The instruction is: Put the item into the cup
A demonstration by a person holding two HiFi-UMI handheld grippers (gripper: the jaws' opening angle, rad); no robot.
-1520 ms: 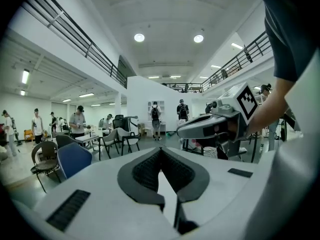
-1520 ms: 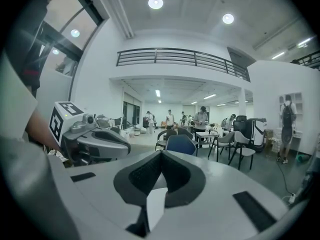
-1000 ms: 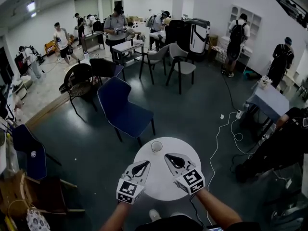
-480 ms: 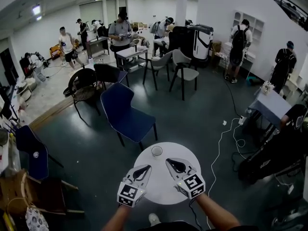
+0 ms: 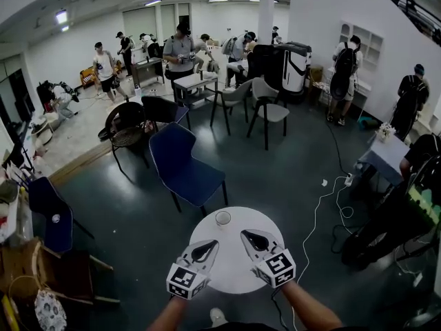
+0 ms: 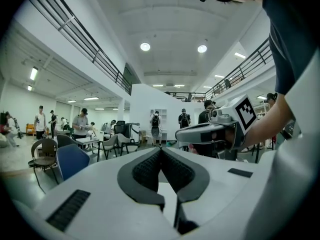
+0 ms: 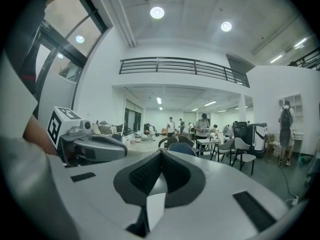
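Note:
A small clear cup (image 5: 222, 218) stands at the far edge of the round white table (image 5: 233, 271). No other item shows on the table. My left gripper (image 5: 211, 245) hovers over the table's near left part, its jaws pressed together with nothing between them. My right gripper (image 5: 247, 236) hovers beside it on the right, likewise shut and empty. Both point toward the cup, a short way behind it. In the left gripper view the left gripper (image 6: 161, 152) is level with the room and the right gripper (image 6: 218, 128) is alongside. The right gripper view shows the right gripper (image 7: 160, 154) with the left gripper (image 7: 89, 145) beside it.
A blue chair (image 5: 185, 165) stands just beyond the table, with black and grey chairs (image 5: 129, 126) farther back. A white cable (image 5: 318, 202) trails on the floor to the right. Another blue chair (image 5: 45, 212) is at the left. Several people stand at the back.
Both grippers stay side by side over the table, shut. The head view has shifted a little, so table and cup sit slightly lower in the frame.

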